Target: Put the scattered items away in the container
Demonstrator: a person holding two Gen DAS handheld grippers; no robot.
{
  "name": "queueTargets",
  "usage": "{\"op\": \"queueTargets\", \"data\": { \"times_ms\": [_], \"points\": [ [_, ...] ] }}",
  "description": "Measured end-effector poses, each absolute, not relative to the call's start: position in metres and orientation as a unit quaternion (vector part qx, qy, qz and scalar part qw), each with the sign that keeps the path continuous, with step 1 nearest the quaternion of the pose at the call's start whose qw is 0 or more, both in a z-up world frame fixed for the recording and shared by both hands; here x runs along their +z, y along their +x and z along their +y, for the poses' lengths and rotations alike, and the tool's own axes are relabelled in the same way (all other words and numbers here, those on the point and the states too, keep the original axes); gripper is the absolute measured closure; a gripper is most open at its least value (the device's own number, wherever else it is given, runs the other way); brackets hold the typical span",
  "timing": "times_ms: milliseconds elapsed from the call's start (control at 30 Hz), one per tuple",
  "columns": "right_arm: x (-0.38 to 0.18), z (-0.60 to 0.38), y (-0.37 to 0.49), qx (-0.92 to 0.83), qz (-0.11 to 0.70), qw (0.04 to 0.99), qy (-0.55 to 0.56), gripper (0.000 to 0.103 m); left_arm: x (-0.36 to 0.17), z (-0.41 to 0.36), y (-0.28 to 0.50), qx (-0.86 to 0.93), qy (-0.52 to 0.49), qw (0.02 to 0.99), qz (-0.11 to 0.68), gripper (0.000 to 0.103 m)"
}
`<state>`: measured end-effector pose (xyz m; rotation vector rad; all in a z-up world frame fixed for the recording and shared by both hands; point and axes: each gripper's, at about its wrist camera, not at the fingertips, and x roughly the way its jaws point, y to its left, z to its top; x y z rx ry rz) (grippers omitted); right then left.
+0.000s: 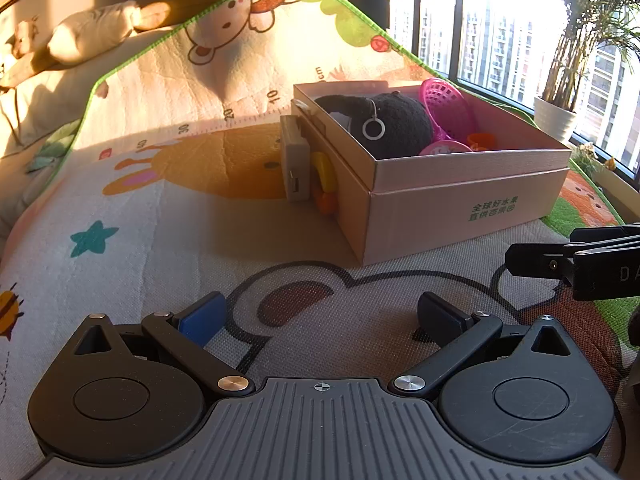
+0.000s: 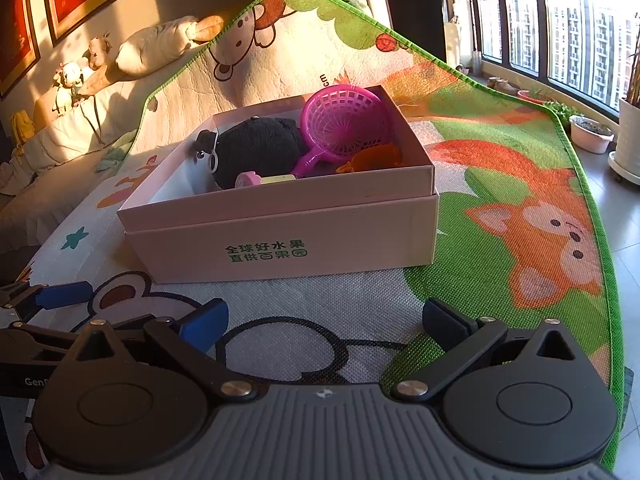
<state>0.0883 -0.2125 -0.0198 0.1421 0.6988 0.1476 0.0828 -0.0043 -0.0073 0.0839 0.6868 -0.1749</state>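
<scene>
On the play mat (image 2: 500,184), beyond both of my claws, sits the pink cardboard box (image 2: 280,240), nested in its own lid, with green printed characters on the near wall.

Contents of the box, as seen from the right wrist view:
- black plush toy (image 2: 260,148) at the far left, with a white ring (image 1: 373,129) hanging on it;
- magenta toy net scoop (image 2: 344,122) at the far right, handle angled toward the near wall;
- orange toy (image 2: 374,158) at the right, just beside the scoop;
- small pink-headed item (image 2: 250,179) lying along the near wall.

Outside the box, in the left wrist view, a grey rectangular block (image 1: 295,158) stands against the left wall. Yellow and orange pieces (image 1: 325,180) are wedged between the block and that wall, touching both.

My left claw (image 1: 320,314) is spread wide, with nothing between its fingers, and sits low over the mat, near the box's left corner. My right claw (image 2: 324,316) is likewise spread and empty, facing the near wall of the box. Each claw's fingertips appear at the edge of the other's view.

Plush animals (image 2: 92,68) line the far bedding. Potted plants (image 1: 560,112) stand at the window on the right.
</scene>
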Motion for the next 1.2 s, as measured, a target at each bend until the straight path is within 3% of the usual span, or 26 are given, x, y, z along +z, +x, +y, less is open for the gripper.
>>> {"op": "queueTargets", "data": {
  "times_ms": [900,1200],
  "points": [
    [-0.02,-0.215,0.088,0.075,0.34,0.934,0.078,0.0,-0.007,-0.004,0.083,-0.085,0.041,0.937,0.336,0.0],
    [-0.017,-0.205,0.082,0.122,0.365,0.923,-0.002,0.0,-0.007,-0.007,0.083,-0.086,0.044,0.937,0.337,0.0]
  ]
}}
